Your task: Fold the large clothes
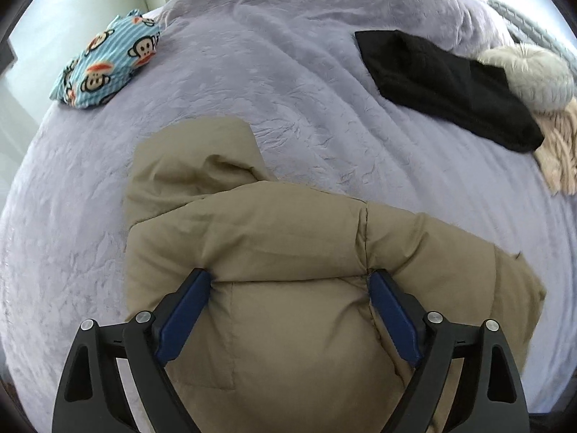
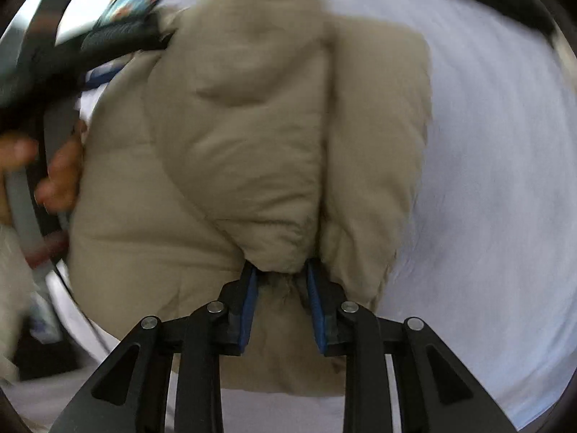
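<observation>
The tan padded jacket (image 1: 274, 252) lies on the bed (image 1: 288, 108), bunched at its near edge, quilted and puffy, with a folded flap toward the left. The left claw (image 1: 288, 281) stands spread wide, its blue pads (image 1: 184, 317) against a thick roll of the jacket without visibly squeezing it. Near the bed's far left corner lies a blue striped garment with monkey faces (image 1: 108, 61). Toward the right edge lie a black garment (image 1: 443, 86), a grey furry item (image 1: 533, 72) and a beige knit (image 1: 559, 155). The right claw (image 2: 281, 278) pinches a gathered fold of the jacket (image 2: 252, 144); the view is blurred.
</observation>
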The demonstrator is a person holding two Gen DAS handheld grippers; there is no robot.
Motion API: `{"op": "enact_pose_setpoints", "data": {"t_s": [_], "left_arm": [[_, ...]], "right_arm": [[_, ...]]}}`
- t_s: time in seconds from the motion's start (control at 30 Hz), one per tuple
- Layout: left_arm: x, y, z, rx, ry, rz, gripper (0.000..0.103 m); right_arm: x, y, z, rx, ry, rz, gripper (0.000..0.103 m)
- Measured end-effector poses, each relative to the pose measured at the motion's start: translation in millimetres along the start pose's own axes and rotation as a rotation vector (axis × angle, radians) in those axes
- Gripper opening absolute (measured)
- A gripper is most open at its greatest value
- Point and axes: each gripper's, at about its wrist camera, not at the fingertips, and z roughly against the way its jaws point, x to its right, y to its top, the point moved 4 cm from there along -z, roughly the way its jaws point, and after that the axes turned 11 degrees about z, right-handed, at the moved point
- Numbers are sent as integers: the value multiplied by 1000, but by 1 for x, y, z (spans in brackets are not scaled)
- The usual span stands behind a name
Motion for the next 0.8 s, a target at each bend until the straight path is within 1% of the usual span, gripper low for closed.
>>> {"op": "enact_pose_setpoints", "data": {"t_s": [0.03, 0.07, 0.1, 0.13, 0.17, 0.2, 0.27, 0.3, 0.33, 0.37, 0.4, 0.43, 0.47, 0.57, 0.63, 0.7, 0.8], "left_arm": [[-2, -1, -1, -1, -4, 7, 90], [-5, 0, -2, -3, -11, 17, 90], [-8, 1, -3, -10, -22, 26, 90], [-10, 2, -3, -13, -27, 30, 90], [-11, 2, -3, -14, -30, 30, 90], [-11, 2, -2, -16, -31, 29, 90], [-12, 3, -1, -17, -35, 33, 90], [-13, 3, -1, -19, -36, 39, 90], [-13, 4, -2, -21, -37, 43, 90], [-13, 4, -2, -21, -35, 44, 90], [-13, 4, -3, -23, -36, 44, 90], [-10, 4, -3, -25, -37, 40, 90], [-6, 4, -4, -26, -33, 28, 90], [5, 2, -3, -31, -18, -12, 90], [6, 2, 6, -35, -39, -17, 90], [-4, -2, 24, -22, -62, 3, 90], [-33, -16, 49, 8, -61, 45, 90]], "right_arm": [[6, 2, 5, 24, 53, -55, 31], [12, 5, 14, 66, 122, -112, 34], [20, 9, 21, 107, 174, -159, 45], [28, 17, 28, 148, 226, -205, 54], [35, 27, 32, 189, 280, -251, 66], [42, 36, 35, 218, 319, -290, 66], [55, 62, 36, 282, 426, -380, 66], [58, 71, 34, 293, 453, -401, 66], [61, 85, 28, 286, 473, -426, 65], [61, 94, 26, 259, 446, -430, 36], [52, 90, 25, 236, 409, -413, 11], [51, 94, 20, 205, 354, -388, 11], [54, 96, 10, 179, 252, -362, 10], [64, 88, 0, 169, 243, -385, 9], [75, 85, -2, 176, 249, -397, 8], [77, 85, -5, 183, 250, -394, 8], [74, 81, 4, 187, 238, -368, 8]]}}
